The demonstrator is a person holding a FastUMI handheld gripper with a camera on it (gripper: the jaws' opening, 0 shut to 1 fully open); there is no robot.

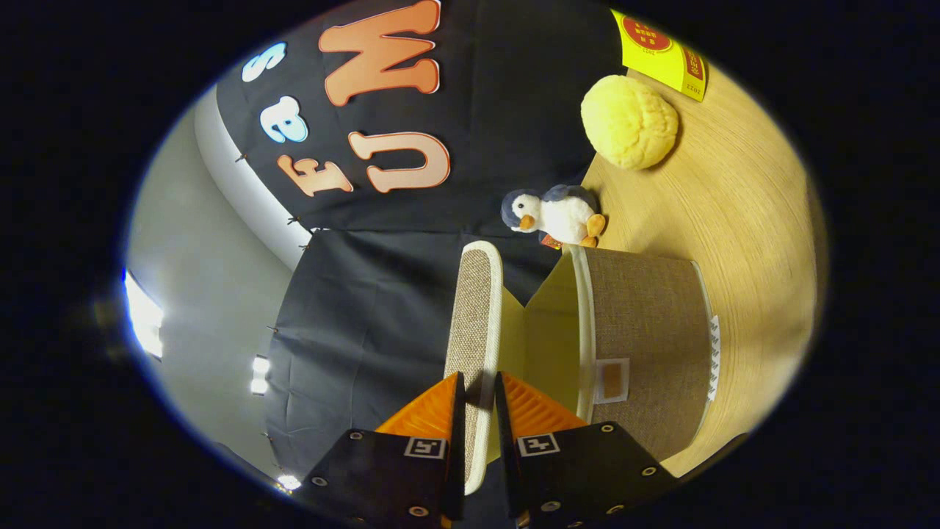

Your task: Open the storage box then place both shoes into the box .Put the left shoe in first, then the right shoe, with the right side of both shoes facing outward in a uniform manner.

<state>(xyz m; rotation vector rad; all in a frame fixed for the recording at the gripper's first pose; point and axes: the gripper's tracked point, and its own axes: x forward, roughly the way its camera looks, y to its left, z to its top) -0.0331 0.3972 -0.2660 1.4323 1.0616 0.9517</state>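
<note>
The view is rolled sideways, so the wooden table (742, 220) stands to the right. A brown woven storage box (646, 345) with a pale rim sits on it. Its lid (474, 323) is swung away from the box, showing a cream-yellow lining (551, 345) in the gap. My gripper (479, 397) is shut on the lid's edge, both fingers pressing its two faces. No shoe shows.
A penguin plush toy (558, 214) lies on the table just beyond the box. Farther off sit a round yellow cushion (630, 121) and a yellow carton (664, 55). Black cloth wall (367, 308) hangs behind, with a grey wall (198, 294) beside it.
</note>
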